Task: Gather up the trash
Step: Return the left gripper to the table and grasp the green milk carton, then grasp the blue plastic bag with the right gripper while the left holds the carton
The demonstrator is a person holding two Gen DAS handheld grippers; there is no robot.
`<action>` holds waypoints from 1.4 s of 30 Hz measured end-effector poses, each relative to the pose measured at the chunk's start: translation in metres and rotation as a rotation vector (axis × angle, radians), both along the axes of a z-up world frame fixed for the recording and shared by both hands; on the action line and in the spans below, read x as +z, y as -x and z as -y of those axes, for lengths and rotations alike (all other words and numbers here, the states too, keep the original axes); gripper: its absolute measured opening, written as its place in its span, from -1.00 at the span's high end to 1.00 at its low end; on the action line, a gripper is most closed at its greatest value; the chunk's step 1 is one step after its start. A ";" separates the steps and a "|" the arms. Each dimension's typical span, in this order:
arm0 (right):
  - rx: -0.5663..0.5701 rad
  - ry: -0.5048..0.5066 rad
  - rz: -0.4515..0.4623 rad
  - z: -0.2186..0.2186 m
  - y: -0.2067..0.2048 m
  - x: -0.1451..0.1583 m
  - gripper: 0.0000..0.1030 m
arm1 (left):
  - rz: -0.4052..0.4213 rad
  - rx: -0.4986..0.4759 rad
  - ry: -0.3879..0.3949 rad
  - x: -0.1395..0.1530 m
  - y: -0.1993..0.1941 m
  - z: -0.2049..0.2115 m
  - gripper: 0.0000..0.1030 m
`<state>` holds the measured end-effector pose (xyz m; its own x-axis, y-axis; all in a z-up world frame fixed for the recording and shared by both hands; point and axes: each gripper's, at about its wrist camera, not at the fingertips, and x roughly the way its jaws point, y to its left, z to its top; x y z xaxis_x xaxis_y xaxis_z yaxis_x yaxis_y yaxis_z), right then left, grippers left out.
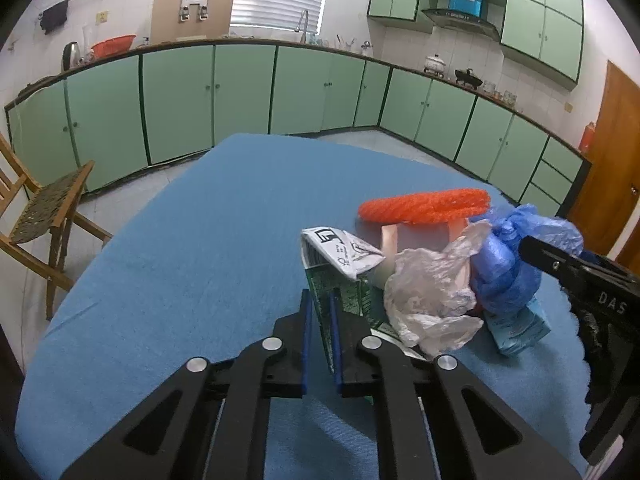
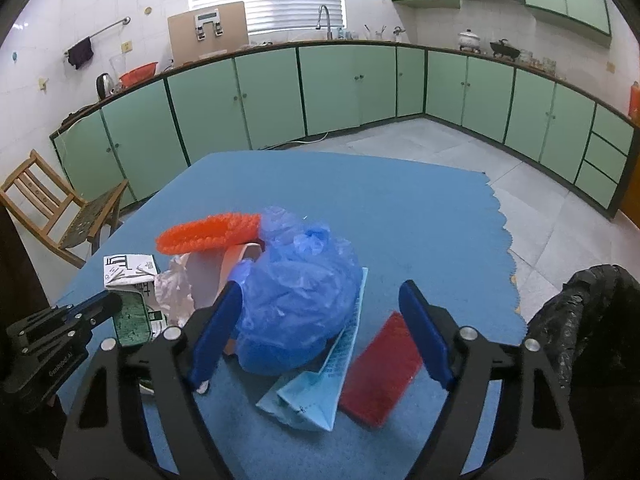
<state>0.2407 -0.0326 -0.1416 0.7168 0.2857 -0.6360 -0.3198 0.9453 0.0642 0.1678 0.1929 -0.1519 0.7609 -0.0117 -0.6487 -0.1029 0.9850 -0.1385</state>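
A pile of trash lies on the blue table (image 1: pixel 180 260): a green and white carton (image 1: pixel 340 276), a crumpled white plastic bag (image 1: pixel 432 296), a crumpled blue plastic bag (image 2: pixel 296 300), an orange foam net (image 1: pixel 424 206), a light blue box (image 2: pixel 320 384) and a red flat pack (image 2: pixel 380 372). My left gripper (image 1: pixel 320 320) is shut on the near edge of the carton. My right gripper (image 2: pixel 320 320) is open, its fingers on either side of the blue bag and the red pack.
A black trash bag (image 2: pixel 580 320) hangs at the table's right edge. A wooden chair (image 1: pixel 44 208) stands to the left of the table. Green kitchen cabinets (image 1: pixel 240 92) line the far walls.
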 end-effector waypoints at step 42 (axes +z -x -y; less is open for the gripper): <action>0.081 -0.028 -0.050 -0.002 0.002 0.002 0.47 | -0.089 -0.023 0.048 -0.020 -0.032 -0.008 -0.35</action>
